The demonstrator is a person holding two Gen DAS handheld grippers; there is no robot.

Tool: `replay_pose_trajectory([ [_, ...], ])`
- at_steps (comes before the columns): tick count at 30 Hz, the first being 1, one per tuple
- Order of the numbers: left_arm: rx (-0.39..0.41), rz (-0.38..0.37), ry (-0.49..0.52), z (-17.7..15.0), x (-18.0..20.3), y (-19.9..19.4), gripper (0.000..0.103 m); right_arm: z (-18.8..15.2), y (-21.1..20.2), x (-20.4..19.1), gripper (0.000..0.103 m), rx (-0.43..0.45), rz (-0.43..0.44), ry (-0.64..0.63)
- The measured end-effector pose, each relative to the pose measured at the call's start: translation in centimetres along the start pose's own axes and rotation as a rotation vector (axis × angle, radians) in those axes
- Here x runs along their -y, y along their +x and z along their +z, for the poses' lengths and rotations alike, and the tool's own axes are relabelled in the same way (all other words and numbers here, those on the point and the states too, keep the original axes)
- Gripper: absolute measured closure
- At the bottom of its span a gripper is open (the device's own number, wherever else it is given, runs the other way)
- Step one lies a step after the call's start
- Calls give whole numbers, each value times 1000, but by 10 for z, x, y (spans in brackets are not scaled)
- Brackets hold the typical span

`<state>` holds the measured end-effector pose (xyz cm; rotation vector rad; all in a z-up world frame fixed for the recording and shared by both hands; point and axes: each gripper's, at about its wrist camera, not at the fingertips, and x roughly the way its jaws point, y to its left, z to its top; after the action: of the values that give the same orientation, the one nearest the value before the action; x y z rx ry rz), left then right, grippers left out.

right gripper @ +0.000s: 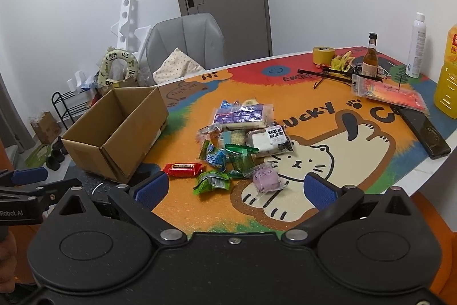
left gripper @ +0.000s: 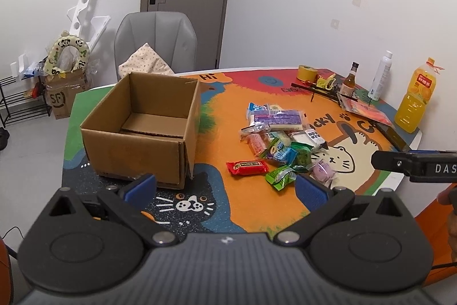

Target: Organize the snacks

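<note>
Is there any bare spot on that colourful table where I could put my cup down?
Yes: the orange strip between the cardboard box and the snack pile, and the cat drawing between the pile and the black phone. The far right edge is crowded with bottles, tape and a red packet.

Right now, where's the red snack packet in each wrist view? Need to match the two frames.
Left wrist: red snack packet lies low centre, at the near left edge of the snack pile, right of the cardboard box.
Right wrist: red snack packet lies left of centre, just beyond the left blue finger pad, right of the cardboard box.
Shared landmark: the green wrapper beside it.
</note>
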<state>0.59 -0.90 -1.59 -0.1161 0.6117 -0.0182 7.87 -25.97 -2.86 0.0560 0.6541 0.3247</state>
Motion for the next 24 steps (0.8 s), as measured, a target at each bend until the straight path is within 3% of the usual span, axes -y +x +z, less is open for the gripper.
replay_pose_trajectory([
  [24, 10, -10, 13, 3, 6, -3, 0, 2, -5, 6, 0, 33, -12, 4],
])
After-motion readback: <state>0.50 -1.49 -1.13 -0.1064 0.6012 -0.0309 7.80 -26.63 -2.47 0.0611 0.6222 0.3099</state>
